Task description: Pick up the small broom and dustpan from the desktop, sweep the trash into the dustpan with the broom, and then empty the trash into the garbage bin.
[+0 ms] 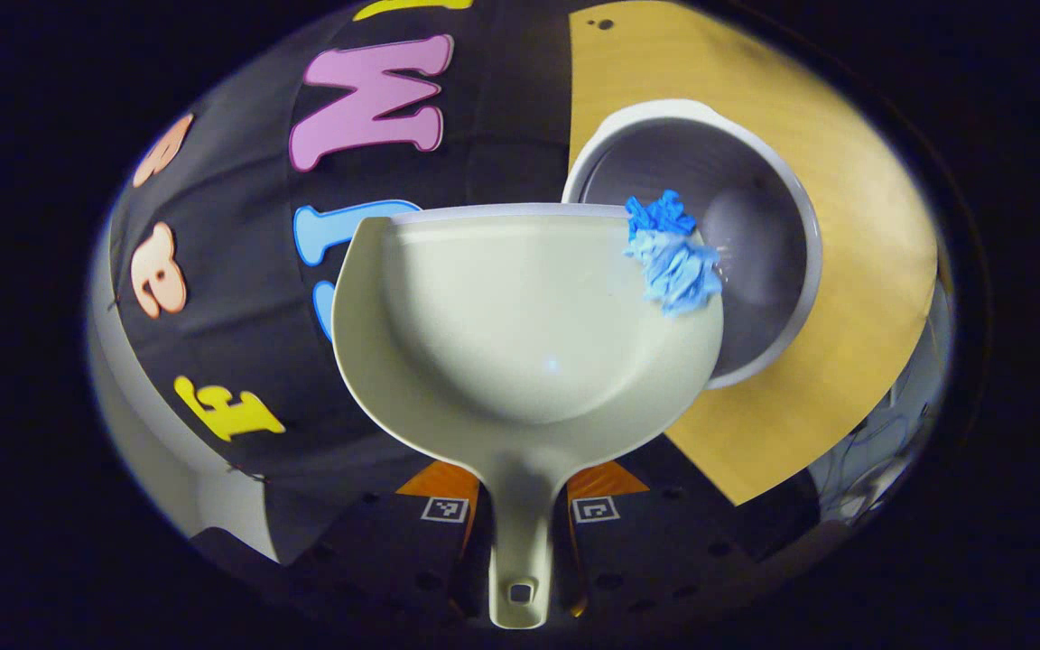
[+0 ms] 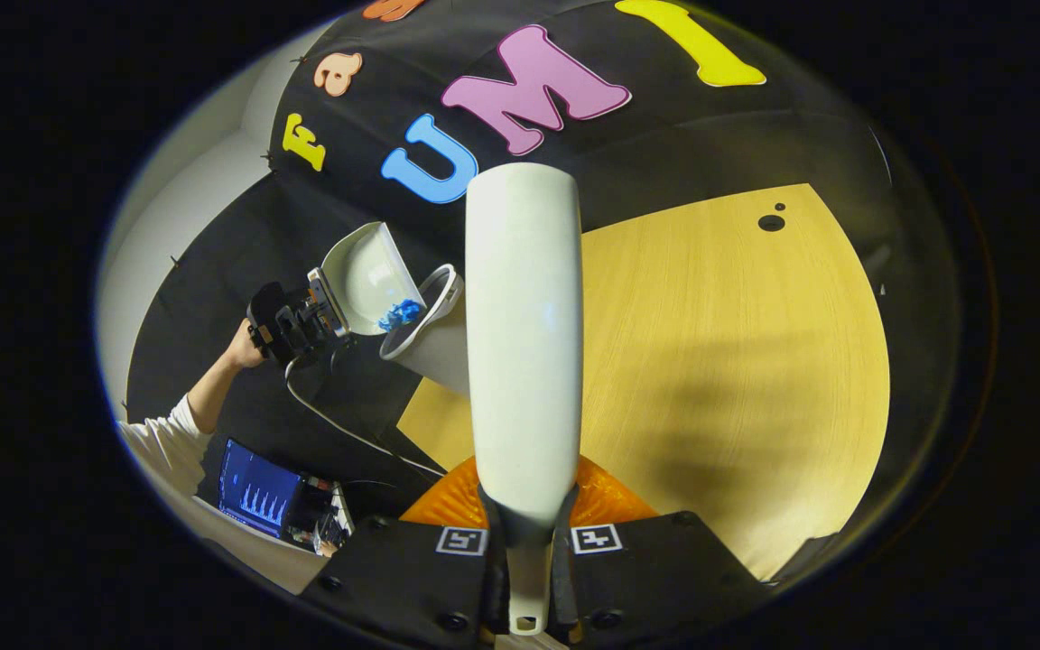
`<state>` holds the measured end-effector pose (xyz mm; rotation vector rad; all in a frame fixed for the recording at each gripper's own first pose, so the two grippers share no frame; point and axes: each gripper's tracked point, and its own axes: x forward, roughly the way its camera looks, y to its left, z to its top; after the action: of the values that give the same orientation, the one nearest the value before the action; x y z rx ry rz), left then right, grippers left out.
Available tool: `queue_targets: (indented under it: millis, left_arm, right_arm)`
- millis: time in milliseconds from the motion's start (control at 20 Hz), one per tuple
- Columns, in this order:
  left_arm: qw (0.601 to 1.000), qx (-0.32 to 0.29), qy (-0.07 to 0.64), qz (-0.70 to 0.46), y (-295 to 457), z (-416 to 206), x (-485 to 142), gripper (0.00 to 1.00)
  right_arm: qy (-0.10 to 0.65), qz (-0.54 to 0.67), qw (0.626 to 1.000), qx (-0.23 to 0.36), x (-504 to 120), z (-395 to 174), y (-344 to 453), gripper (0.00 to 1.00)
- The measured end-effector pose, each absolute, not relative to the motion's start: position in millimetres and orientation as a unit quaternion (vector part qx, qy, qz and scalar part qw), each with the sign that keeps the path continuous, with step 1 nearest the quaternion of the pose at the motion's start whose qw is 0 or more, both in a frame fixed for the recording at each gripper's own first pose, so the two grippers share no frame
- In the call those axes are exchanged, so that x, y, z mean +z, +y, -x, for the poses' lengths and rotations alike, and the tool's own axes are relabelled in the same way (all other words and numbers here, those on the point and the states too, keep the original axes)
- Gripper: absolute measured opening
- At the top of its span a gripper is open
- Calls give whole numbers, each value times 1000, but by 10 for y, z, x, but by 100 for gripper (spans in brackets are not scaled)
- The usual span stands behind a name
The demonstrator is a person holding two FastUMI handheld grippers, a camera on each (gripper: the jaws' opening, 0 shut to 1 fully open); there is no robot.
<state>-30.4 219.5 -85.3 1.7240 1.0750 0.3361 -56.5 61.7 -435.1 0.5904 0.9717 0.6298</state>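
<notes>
Claws clamped: left [image 1: 520, 542] on smooth scoop-shaped dustpan [image 1: 520, 316], right [image 2: 526, 551] on glossy tapered broom [image 2: 524, 334].

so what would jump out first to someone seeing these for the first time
A crumpled blue wad of trash sits at the lip of the pale plastic dustpan, held by the left gripper and tilted over the round white garbage bin. In the right gripper view, the right gripper holds the pale broom up over the wooden desktop.

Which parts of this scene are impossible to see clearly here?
- Left gripper view: the dustpan covers part of the garbage bin.
- Right gripper view: the broom has its bristles beyond sight; its handle hides part of the desktop.
- Right gripper view: the trash is too small for detail.
</notes>
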Motion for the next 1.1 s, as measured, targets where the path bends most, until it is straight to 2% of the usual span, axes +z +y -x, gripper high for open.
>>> queue_targets:
  millis: [100,250,350,400,450,700,850,1000,1100]
  left_arm:
    - [462,127,430,-765,2232,324,-873,25]
    - [421,104,421,-797,2198,351,-850,25]
    - [419,97,408,-805,2215,350,-828,25]
    - [437,98,407,-796,2211,355,-846,26]
    - [467,101,403,-780,2144,335,-840,25]
    - [675,143,349,-634,1688,194,-820,25]
    - [791,131,313,-508,1102,147,-779,25]
    - [881,102,261,-382,380,9,-714,25]
    - [923,66,246,-287,-117,-48,-834,25]
  right_arm:
    - [454,-274,796,291,-4354,580,605,19]
    - [455,-269,799,287,-4386,581,570,19]
    - [460,-259,801,282,-4449,645,486,19]
    - [461,-257,801,281,-4448,662,449,19]
    - [461,-257,802,280,-4436,663,445,19]
    - [452,-266,805,277,-4310,549,466,19]
    - [434,-254,821,269,-4145,387,449,19]
    - [391,-245,850,255,-3840,87,425,19]
    - [373,-234,868,229,-3816,-153,373,19]
